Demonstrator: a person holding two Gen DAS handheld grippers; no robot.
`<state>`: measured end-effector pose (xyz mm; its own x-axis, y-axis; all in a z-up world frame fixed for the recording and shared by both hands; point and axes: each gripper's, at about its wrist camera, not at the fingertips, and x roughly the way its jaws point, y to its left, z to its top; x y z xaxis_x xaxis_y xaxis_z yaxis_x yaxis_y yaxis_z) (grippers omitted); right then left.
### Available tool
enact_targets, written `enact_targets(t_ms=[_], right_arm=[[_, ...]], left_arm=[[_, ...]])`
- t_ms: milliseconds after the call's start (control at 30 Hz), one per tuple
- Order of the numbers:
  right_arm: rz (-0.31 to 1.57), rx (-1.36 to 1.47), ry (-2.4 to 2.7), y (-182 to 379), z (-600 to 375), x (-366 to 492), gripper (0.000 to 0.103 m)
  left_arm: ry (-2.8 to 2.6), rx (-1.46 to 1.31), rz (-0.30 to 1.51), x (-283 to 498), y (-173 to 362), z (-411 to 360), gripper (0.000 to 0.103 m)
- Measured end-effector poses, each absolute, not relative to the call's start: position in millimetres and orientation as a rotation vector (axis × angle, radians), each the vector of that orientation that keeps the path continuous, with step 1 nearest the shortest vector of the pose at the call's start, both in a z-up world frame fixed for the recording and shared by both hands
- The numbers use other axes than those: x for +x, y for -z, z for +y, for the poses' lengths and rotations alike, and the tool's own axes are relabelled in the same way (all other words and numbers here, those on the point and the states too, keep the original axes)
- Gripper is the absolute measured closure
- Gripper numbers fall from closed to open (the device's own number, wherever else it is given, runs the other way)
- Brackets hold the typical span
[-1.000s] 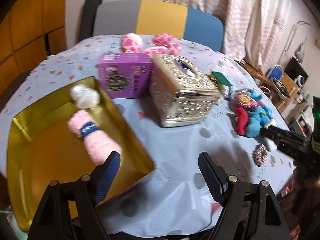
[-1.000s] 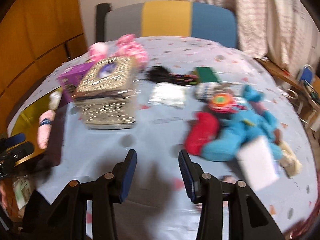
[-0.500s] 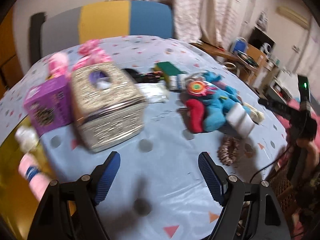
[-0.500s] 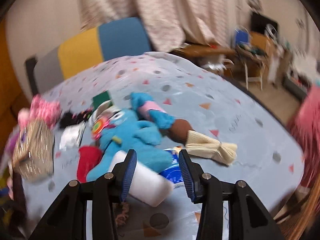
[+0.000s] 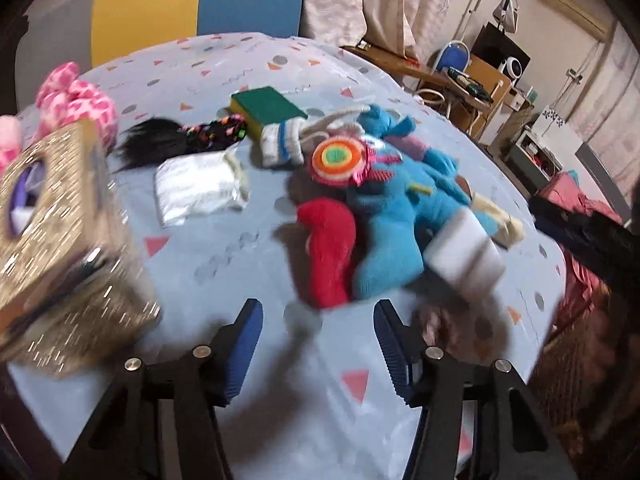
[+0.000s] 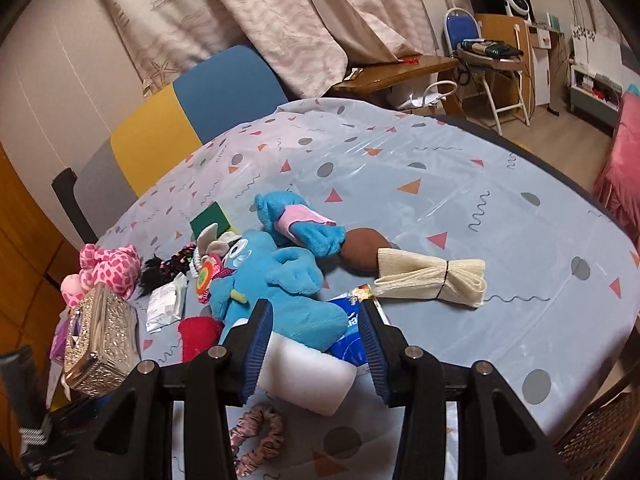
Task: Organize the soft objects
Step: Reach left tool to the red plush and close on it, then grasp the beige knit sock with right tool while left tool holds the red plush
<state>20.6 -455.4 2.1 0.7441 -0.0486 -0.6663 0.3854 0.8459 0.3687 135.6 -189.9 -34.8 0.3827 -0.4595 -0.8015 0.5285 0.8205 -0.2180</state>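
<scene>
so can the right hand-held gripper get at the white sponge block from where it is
Probably yes. The right hand-held gripper hangs just over the white sponge block, jaws parted and nothing between them; only the blue plush toy crowds its far end.

I see pale-blue tablecloth [image 6: 400,208] w/ triangles & dots, bright blue plush [image 6: 280,280], red sock [image 5: 330,252], pink spotted plush [image 6: 112,264], green sponge [image 5: 268,106].

A lived-in home room. Ahead of the tool, the worktop [image 6: 400,184] wears a patterned plastic cloth strewn with plush toys [image 6: 280,280]. Beyond it hang curtains [image 6: 248,16] behind a padded chair [image 6: 192,108]; to the right stand a folding chair [image 6: 464,28] and a cluttered desk [image 6: 500,24].
</scene>
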Motion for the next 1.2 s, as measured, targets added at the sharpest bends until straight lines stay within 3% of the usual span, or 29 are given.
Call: enact_targets(t_ms=[233, 567, 600, 667, 733, 833, 1200], right_arm=[[0.703, 0.576, 0.215, 2, -461, 21, 0.058], [0.703, 0.632, 0.201, 5, -468, 22, 0.058], [0.705, 0.634, 0.2, 5, -469, 23, 0.058], [0.709, 0.636, 0.202, 6, -469, 23, 0.058], [0.709, 0.635, 0.204, 7, -470, 24, 0.058], [0.714, 0.637, 0.211, 8, -470, 24, 0.058], [0.738, 0.639, 0.234, 13, -473, 24, 0.058]], left_arm=[[0.657, 0.073, 1.003, 165, 47, -228, 0.035], [0.622, -0.001, 1.099, 205, 73, -254, 0.035], [0.608, -0.004, 1.11, 207, 75, -254, 0.039], [0.61, -0.015, 1.137, 207, 80, -251, 0.07], [0.612, 0.005, 1.147, 203, 86, -245, 0.08], [0.628, 0.024, 1.124, 190, 84, -234, 0.085], [0.67, 0.069, 1.07, 103, 72, -173, 0.085]])
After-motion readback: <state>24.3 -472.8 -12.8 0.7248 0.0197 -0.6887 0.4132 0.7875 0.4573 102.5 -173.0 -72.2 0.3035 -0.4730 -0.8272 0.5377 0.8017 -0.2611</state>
